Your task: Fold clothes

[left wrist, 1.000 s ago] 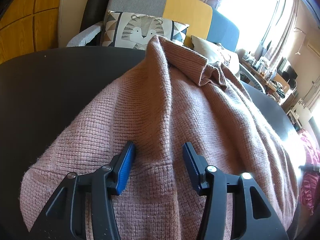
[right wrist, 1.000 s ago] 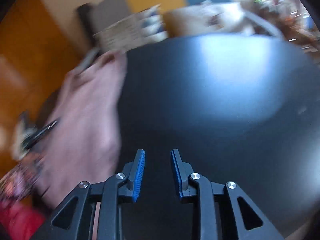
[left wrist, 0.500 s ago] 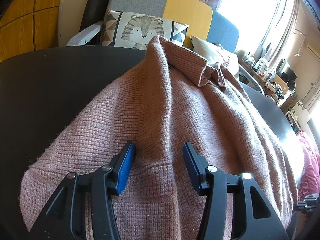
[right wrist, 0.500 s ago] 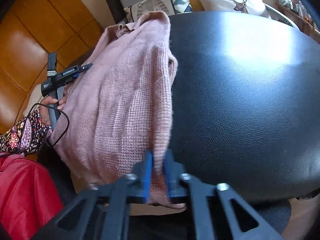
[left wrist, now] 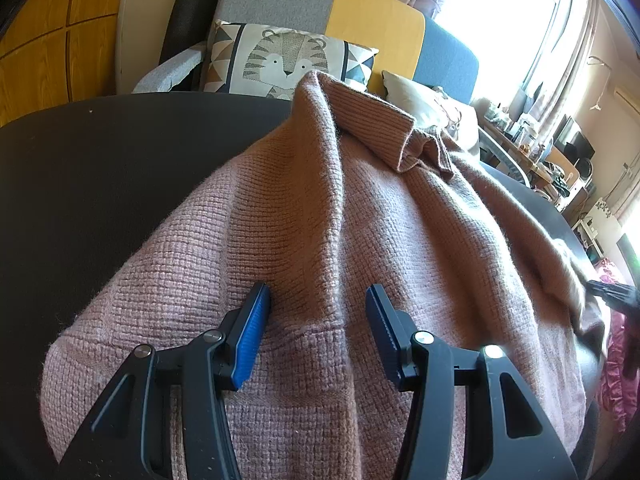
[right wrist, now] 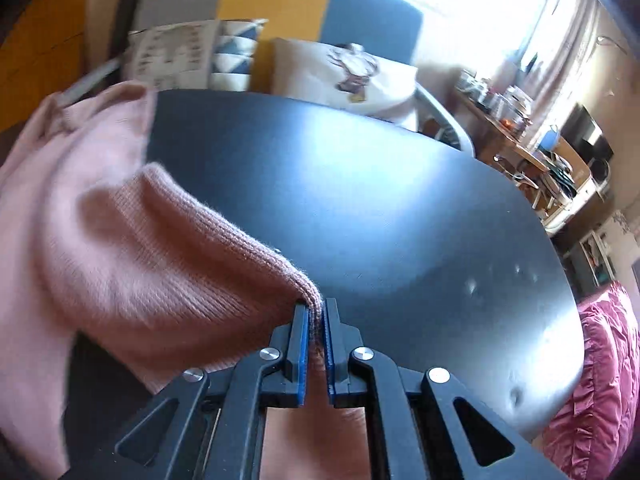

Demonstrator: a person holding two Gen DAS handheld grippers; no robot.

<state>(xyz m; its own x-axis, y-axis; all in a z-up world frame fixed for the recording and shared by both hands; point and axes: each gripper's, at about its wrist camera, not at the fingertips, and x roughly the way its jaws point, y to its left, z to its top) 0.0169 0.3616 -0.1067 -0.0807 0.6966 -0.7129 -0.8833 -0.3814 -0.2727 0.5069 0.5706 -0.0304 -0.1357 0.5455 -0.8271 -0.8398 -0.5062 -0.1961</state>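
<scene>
Right gripper [right wrist: 315,344] now lifts the sweater [left wrist: 320,240] edge, fingers pinching it over the dark surface [right wrist: 380,200]; left gripper [left wrist: 318,336] unmoved (fingers spread), resting on knit. Tiger cushion [left wrist: 284,62] behind.

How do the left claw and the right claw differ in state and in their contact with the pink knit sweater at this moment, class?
The left claw is open, its blue pads spread apart; the right claw is shut. The left claw rests over the pink knit sweater without pinching it; the right claw clamps a ribbed edge of it between its pads. The fabric beneath the left claw lies on the dark table; the right claw's fabric is raised in a fold. Both have black frames with blue pads.
</scene>
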